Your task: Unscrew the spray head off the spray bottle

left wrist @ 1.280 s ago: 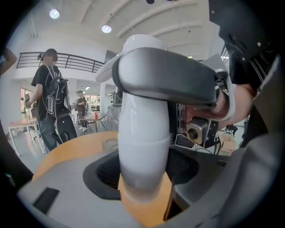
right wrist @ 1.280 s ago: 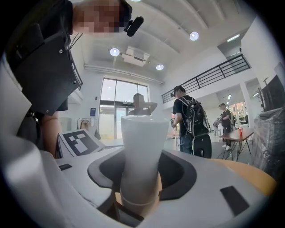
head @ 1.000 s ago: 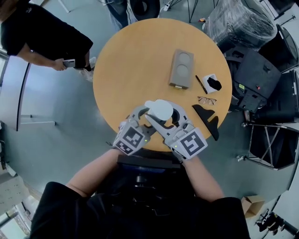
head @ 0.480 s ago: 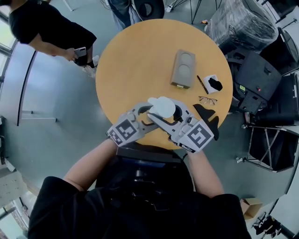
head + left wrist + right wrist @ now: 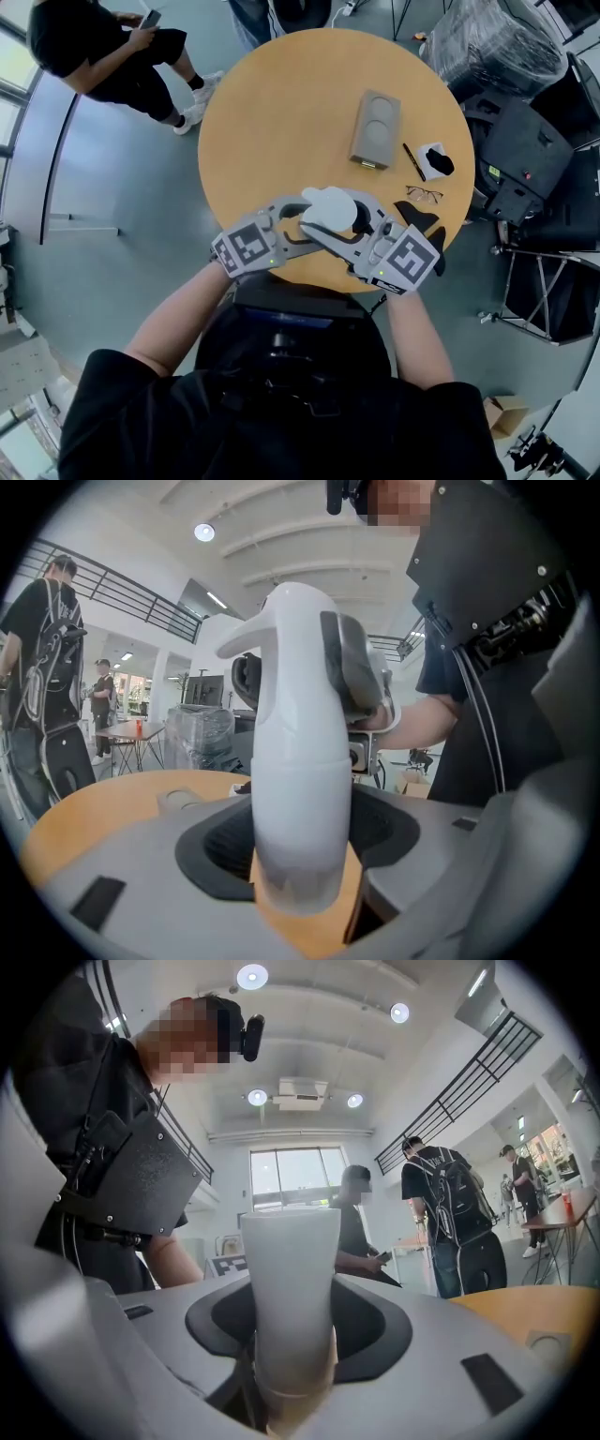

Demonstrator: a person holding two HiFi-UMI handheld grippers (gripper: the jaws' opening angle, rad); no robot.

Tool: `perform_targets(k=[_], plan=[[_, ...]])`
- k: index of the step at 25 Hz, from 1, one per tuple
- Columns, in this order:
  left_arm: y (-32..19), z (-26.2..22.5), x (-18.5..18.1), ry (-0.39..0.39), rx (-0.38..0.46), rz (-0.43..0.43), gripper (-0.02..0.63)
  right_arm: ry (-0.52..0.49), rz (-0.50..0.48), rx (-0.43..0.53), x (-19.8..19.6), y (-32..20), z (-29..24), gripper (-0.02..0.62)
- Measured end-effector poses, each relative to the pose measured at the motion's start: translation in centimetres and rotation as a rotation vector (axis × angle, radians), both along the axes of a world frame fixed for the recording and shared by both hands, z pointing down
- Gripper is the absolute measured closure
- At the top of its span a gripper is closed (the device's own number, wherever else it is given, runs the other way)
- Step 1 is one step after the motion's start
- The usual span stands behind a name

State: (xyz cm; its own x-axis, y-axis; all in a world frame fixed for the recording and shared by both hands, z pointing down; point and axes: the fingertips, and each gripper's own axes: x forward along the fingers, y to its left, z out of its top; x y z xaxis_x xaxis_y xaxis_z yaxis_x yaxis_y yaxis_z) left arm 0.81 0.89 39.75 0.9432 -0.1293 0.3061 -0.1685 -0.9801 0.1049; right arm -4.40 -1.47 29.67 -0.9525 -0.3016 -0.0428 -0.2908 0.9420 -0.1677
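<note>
One bystander (image 5: 103, 56) in black stands left of the round tabletop (image 5: 281, 112), nearer the top corner of the head view than a second ago, with a phone (image 5: 150, 19) in hand.

Two grippers meet over the near edge of the tabletop. The left gripper (image 5: 298, 223) has its fingers clamped on the white body of the one spray bottle (image 5: 328, 211), which is held up off the wood. Its marker cube sits further left than a second ago. In the left gripper view the bottle (image 5: 300, 789) rises between the fingers to the spray head (image 5: 300, 639) and its grey trigger (image 5: 352, 667). The white wall hides any contents. The right gripper (image 5: 342, 225) is clamped on the bottle from the other side, higher up, by the head. Its cube has swung out to the right, so the two cubes stand wider apart than before.

Further right lie one grey tray (image 5: 375, 128) with two round hollows, one pen (image 5: 415, 161), one white holder (image 5: 424, 153) with a black thing in it, one pair of glasses (image 5: 424, 194) and one flat black piece (image 5: 427, 220).
</note>
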Motion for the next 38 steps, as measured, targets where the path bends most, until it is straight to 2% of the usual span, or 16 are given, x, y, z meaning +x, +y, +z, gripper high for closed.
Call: perform_targets(k=[9,12,19,21,23,24,25,28,31,34,36,38], plan=[[1.0,-1.6,-0.1,0.038,-0.013,0.093,0.313,-0.016,-0.105,0.006,-0.1,1.0,-1.5,0.373],[3.0,-2.8,0.2,0.069,-0.051,0.182,0.313,-0.007,-0.207,-0.005,-0.3,3.0,-2.5,0.379],[5.3,-3.7,1.2,0.087,-0.059,0.313,0.311,0.033,-0.426,0.014,0.2,6.1,-3.3,0.376],[4.6,-3.8,0.8,0.077,-0.045,0.252,0.311,0.062,-0.377,0.031,0.1,5.6,-3.2,0.373],[2.3,-4.0,-0.1,0.067,-0.015,0.096,0.310,0.098,-0.215,0.052,-0.2,3.3,-3.1,0.360],[1.0,-4.1,-0.6,0.059,0.006,0.009,0.310,0.120,-0.123,0.062,-0.3,2.0,-3.0,0.259],[-0.2,-4.1,-1.0,0.052,0.029,-0.067,0.310,0.146,-0.040,0.073,-0.3,0.9,-2.8,0.228],[-2.3,-4.7,-1.2,0.048,0.094,-0.213,0.310,0.165,0.179,0.095,-0.2,-1.3,-3.0,0.233],[-2.7,-5.3,-0.4,0.043,0.146,-0.286,0.310,0.134,0.329,0.084,-0.3,-2.2,-3.3,0.253],[-3.0,-5.6,0.0,0.075,0.152,-0.336,0.310,0.102,0.393,0.058,-0.3,-2.8,-3.7,0.337],[-3.2,-5.6,0.0,0.096,0.136,-0.331,0.310,0.110,0.360,0.072,-0.6,-2.9,-3.7,0.345],[-2.7,-5.3,0.1,0.088,0.146,-0.283,0.311,0.115,0.290,0.079,-0.7,-2.3,-3.7,0.350]])
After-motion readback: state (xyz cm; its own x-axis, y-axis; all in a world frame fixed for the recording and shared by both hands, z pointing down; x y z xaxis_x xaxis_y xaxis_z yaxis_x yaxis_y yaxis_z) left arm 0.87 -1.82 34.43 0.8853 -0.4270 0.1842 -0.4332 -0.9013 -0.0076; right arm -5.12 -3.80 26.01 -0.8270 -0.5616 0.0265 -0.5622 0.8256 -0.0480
